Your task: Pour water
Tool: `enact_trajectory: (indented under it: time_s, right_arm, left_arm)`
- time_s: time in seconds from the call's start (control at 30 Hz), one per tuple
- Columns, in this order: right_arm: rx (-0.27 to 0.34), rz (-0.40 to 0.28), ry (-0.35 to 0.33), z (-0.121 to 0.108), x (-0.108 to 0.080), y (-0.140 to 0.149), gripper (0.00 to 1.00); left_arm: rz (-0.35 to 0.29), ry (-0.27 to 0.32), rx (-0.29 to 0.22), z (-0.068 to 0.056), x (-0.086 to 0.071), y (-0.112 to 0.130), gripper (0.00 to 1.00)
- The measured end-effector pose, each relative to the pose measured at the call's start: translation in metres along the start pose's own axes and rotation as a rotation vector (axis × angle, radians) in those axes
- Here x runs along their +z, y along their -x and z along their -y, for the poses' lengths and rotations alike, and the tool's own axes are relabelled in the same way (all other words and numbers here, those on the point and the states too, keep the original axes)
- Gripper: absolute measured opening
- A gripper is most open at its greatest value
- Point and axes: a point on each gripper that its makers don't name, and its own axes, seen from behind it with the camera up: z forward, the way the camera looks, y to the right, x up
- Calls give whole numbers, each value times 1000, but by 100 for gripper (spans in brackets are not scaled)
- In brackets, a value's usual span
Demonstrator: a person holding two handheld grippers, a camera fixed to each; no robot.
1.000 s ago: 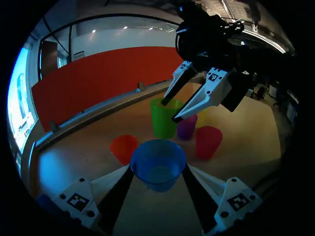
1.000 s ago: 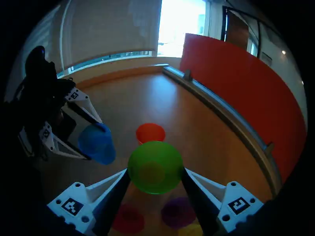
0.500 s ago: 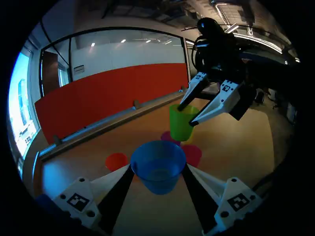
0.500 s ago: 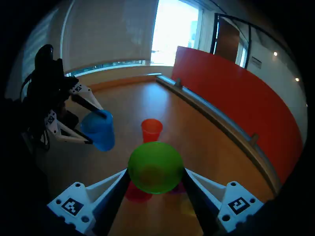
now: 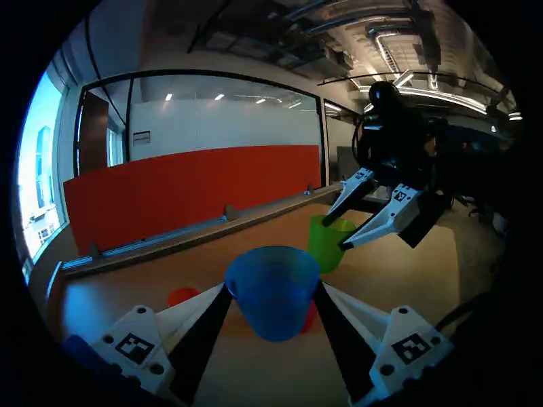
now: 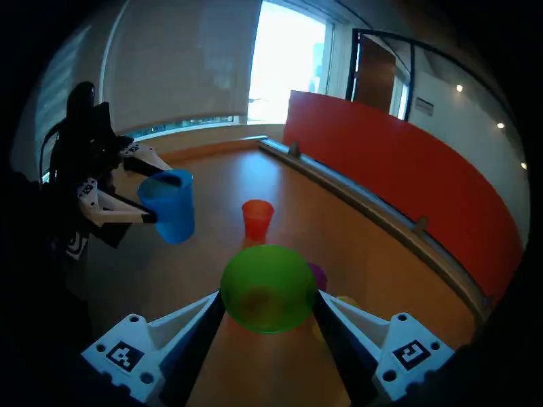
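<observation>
My left gripper clamps the blue cup, and my right gripper clamps the green cup. Both are upright above the tabletop's middle, well apart. I reckon I'm lining up the pour: next, rims close, tip one gently.

The left gripper view sits behind its own fingers, close on the blue cup, looking level across the tabletop toward the red wall. The right gripper view sits likewise behind the green cup, facing the window. The first shows the right gripper farther off, the second the left gripper; both share cups, tabletop and red wall.
</observation>
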Motion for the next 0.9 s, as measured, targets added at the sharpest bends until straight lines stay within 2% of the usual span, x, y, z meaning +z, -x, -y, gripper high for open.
enact_trajectory:
  time_s: [0.37,0.6,0.9]
  right_arm:
    - [-14,-66,28,6,-18,9,92]
    - [-12,-103,38,7,-25,10,92]
    - [-16,-139,42,12,-29,13,92]
  left_arm:
    - [-77,-11,-36,-11,-2,-20,85]
    - [-125,-20,-24,-19,-3,-32,85]
    - [-116,-17,-12,-25,-2,-31,85]
